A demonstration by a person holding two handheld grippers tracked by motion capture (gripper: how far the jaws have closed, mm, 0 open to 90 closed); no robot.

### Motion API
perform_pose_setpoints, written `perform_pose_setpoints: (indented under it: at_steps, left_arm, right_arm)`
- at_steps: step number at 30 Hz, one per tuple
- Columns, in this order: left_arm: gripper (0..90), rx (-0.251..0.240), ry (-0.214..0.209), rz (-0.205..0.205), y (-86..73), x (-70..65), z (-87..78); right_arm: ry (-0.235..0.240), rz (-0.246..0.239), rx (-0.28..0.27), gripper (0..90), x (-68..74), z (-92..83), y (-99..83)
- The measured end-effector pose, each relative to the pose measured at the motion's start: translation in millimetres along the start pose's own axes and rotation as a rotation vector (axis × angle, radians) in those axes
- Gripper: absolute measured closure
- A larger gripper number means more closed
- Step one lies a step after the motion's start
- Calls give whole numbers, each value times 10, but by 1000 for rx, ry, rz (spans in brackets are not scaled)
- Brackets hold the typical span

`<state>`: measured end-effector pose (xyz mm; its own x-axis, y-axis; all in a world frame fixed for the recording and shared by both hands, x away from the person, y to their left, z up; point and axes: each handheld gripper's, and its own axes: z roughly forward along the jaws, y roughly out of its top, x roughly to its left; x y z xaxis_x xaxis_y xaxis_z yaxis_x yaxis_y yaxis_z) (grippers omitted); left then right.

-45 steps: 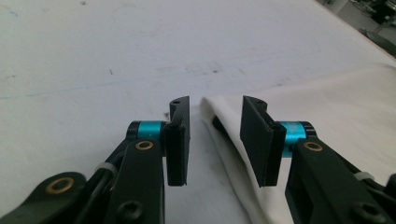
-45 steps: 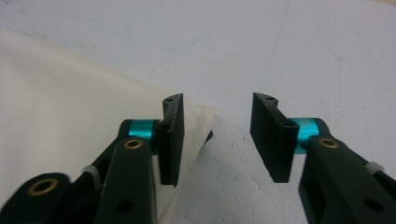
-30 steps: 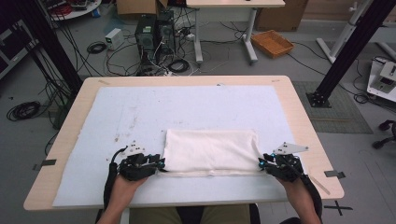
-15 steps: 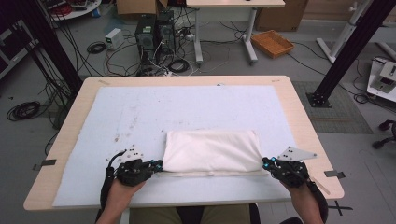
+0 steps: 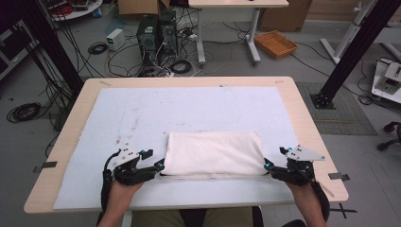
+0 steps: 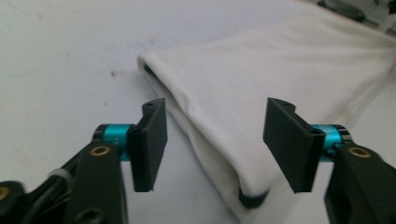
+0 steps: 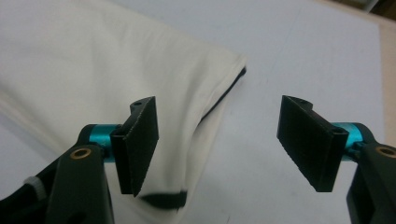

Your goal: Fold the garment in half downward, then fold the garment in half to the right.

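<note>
A folded cream cloth [image 5: 213,153] lies flat on the pale blue mat [image 5: 189,113] near the table's front edge. My left gripper [image 5: 160,166] sits at the cloth's left front corner, open, and the folded cloth edge [image 6: 219,140] runs between its jaws without being pinched. My right gripper [image 5: 267,166] sits at the right front corner, also open, with the cloth's corner [image 7: 205,116] just inside its left jaw. A dark trim peeks out under the cloth [image 7: 161,199] at both corners.
The mat covers most of the wooden table [image 5: 302,113], with bare mat behind and beside the cloth. Beyond the table's far edge the floor holds cables, computer towers [image 5: 156,33] and an orange basket [image 5: 275,43].
The cloth's folded top layer has come forward and settled flat. Both grippers have opened, let go of the cloth and drawn slightly toward the front edge.
</note>
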<state>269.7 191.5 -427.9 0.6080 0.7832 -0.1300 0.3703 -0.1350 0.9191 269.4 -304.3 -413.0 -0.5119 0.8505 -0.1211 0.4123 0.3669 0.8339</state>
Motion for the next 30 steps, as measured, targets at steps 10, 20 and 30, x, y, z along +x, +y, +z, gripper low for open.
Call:
perform_pose_setpoints:
  at_steps: [10,20,30]
  left_arm:
    - [239,-109,33,-25,71,276,11]
    - [237,-110,59,-37,44,251,-67]
    - [237,-70,51,-49,2,176,-33]
  right_arm:
    - [-1,-1,-60,209,-205,155,146]
    - [3,11,-53,209,-199,109,-4]
    - [-7,26,-56,209,-195,110,-25]
